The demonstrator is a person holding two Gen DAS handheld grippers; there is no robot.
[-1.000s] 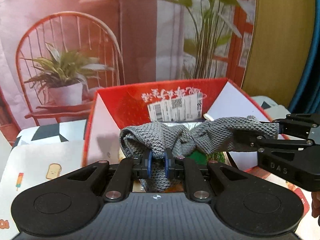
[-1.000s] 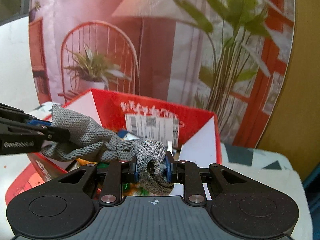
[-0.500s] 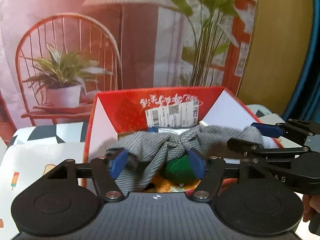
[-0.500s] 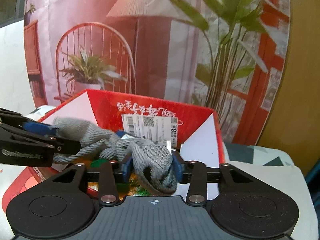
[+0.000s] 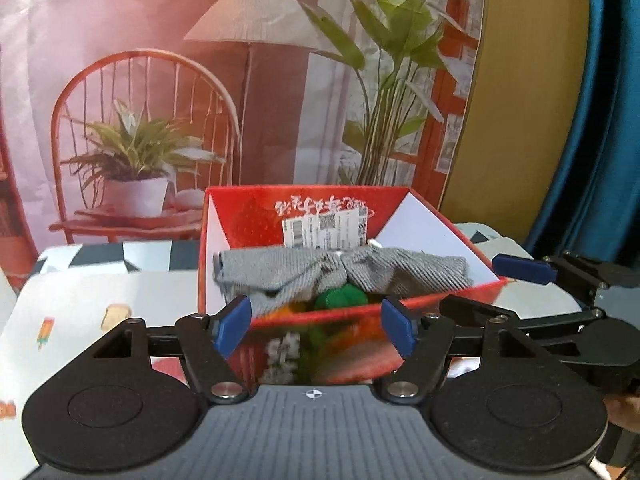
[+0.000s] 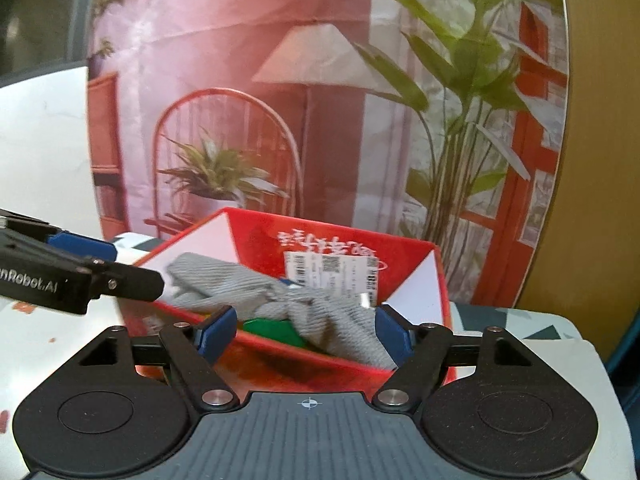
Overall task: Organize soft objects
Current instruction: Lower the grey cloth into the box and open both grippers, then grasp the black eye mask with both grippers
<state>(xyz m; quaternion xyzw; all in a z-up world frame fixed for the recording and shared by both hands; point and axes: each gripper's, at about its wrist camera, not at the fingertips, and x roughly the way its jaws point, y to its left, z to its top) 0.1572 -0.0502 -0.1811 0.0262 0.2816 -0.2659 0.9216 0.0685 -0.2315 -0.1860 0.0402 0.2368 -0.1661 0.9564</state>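
Here, the scene, line by line:

Left gripper (image 5: 316, 323): its two blue-padded fingers (image 5: 232, 326) stood spread wide, nothing between them; it hung just in front of the box's near wall. In the right wrist view it entered from 9 o'clock (image 6: 104, 264), its tips near the box's left corner.

Right gripper (image 6: 306, 334): its fingers (image 6: 390, 335) were also spread apart and held nothing; the right pad sat just beside the cloth's near end, and whether they touched could not be told. In the left wrist view it reached in from 3 o'clock (image 5: 516, 280), its upper blue tip beside the box's right rim.

Gray cloth (image 5: 340, 274): a knitted piece, twisted at its middle like a bow, lay inside the box across its width, free of both tools. In the right wrist view (image 6: 280, 296) it ran from 10 o'clock down toward 4 o'clock within the box.

Red box (image 5: 256, 216): open-topped, red outside with white inner side flaps, and a white printed label (image 5: 326, 226) on the far wall at 12 o'clock.

Green thing (image 5: 340, 298): a rounded green lump lay under the cloth's knot, at 6 o'clock inside the box; an orange patch (image 5: 280, 310) showed beside it, too blurred to name.

Table cover (image 5: 92, 300): pale, with small printed pictures, lay at 9 o'clock of the box.

Backdrop (image 5: 160, 80): a printed sheet showing a chair, lamp and plants stood behind the box at 12 o'clock.
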